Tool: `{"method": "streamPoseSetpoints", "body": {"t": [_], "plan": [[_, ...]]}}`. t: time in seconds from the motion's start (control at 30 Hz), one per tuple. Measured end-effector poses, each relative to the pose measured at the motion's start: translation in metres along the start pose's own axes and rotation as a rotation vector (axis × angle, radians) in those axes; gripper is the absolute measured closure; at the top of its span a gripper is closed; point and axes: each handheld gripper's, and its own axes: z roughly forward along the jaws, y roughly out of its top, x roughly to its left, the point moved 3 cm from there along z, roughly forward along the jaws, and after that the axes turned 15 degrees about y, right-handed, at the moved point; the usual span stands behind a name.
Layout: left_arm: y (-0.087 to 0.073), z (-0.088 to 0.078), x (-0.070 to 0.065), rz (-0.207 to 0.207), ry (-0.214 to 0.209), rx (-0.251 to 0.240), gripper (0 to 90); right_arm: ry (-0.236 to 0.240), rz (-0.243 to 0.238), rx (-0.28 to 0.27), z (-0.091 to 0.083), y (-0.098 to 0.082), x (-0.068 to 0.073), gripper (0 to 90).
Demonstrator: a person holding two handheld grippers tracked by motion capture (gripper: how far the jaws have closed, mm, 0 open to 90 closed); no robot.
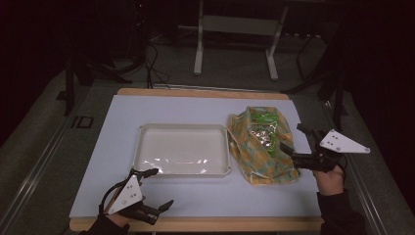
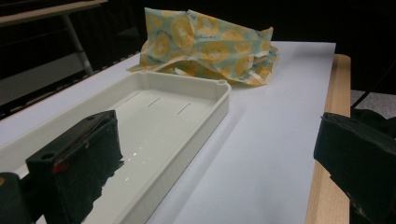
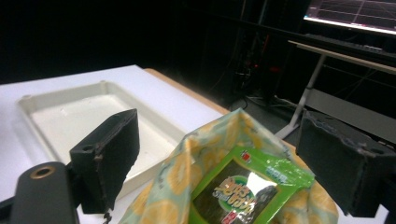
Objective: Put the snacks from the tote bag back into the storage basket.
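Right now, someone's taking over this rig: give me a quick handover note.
Left gripper: open, holding nothing, at the near edge of the table by the tray's near left corner.
Right gripper: open, at the right side of the bag, jaws either side of its open mouth, not clamped.
Bag lies right of the tray; a green snack packet shows inside.
Done: bag is open. Left: nothing is in the tray yet; probably lift the packet out into it.
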Motion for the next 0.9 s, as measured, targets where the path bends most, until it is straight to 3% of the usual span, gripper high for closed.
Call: {"method": "streamPoseSetpoints", "body": {"t": [0.17, 0.2, 0.27, 0.37, 0.7, 0.73, 0.9], "plan": [[0.000, 0.000, 0.000, -0.003, -0.001, 0.001, 1.2, -0.013, 0.022, 0.003, 0.006, 0.001, -0.012, 11.5], [0.000, 0.000, 0.000, -0.002, -0.002, 0.001, 1.2, -0.045, 0.027, 0.027, 0.010, -0.001, -0.017, 13.2], [0.000, 0.000, 0.000, -0.002, -0.003, 0.001, 1.2, -0.072, 0.034, 0.023, 0.011, -0.001, -0.019, 13.1], [0.000, 0.000, 0.000, -0.003, -0.003, 0.000, 1.2, -0.059, 0.098, 0.003, 0.016, -0.007, -0.031, 13.5], [0.000, 0.000, 0.000, -0.003, -0.004, 0.001, 1.2, -0.068, 0.155, 0.055, 0.033, -0.021, -0.052, 16.4], [0.000, 0.000, 0.000, -0.002, -0.004, 0.001, 1.2, -0.090, 0.154, 0.075, 0.039, -0.027, -0.055, 16.5], [0.000, 0.000, 0.000, -0.002, -0.005, 0.002, 1.2, -0.074, 0.194, 0.094, 0.046, -0.035, -0.060, 18.5]]}}
